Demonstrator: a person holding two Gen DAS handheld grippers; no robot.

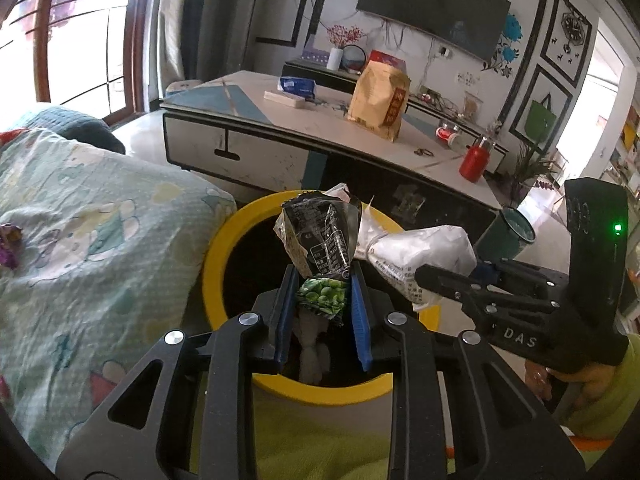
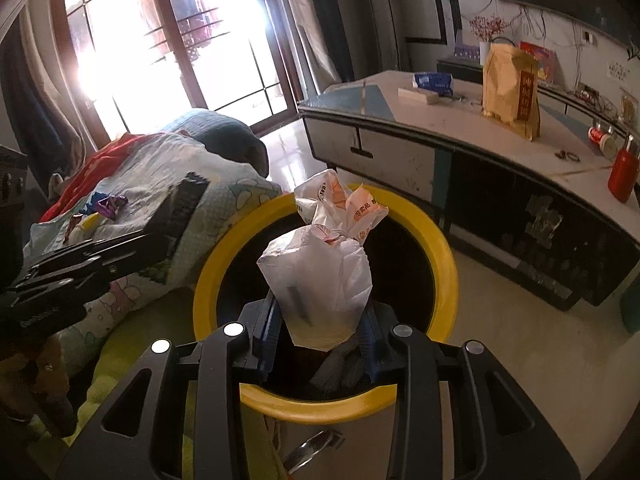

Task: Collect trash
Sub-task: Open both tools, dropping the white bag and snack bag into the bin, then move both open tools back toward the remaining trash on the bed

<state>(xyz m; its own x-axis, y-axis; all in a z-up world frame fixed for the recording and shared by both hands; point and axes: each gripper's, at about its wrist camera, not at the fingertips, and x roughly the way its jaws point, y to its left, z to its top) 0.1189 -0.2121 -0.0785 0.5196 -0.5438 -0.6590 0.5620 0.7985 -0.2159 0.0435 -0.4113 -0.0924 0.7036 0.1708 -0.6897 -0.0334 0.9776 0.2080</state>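
A: Holding two pieces of trash over the yellow-rimmed bin (image 1: 216, 264), I have both grippers poised for the drop. The left gripper (image 1: 322, 300) is clamped on a black snack wrapper (image 1: 316, 240), with a green pea packet (image 1: 322, 294) pinched between the same blue pads (image 1: 358, 312). The right gripper (image 2: 320, 324) is closed on a knotted white plastic bag (image 2: 320, 276).

B: Why are both held there, above the opening?

A: My judgement is that each item sits directly over the bin's mouth so that releasing the jaws lets it fall inside, not onto the floor. The bag's knotted top leans forward over the far rim, so it may need lowering first.

B: What remains outside the bin?

A: More wrappers, one purple (image 2: 110, 204), lie on the patterned quilt (image 1: 80, 220) to the left, so collection is not finished. A tan paper bag (image 1: 378, 96) and a red bottle (image 1: 474, 160) stand on the low table (image 1: 260, 128) beyond; whether they count as trash I cannot tell.

B: What is obscured?

A: The bin's interior is dark. Something pale lies inside below the left jaws, unidentifiable. The print on the wrappers is too small to read. The window glare washes out the far left.
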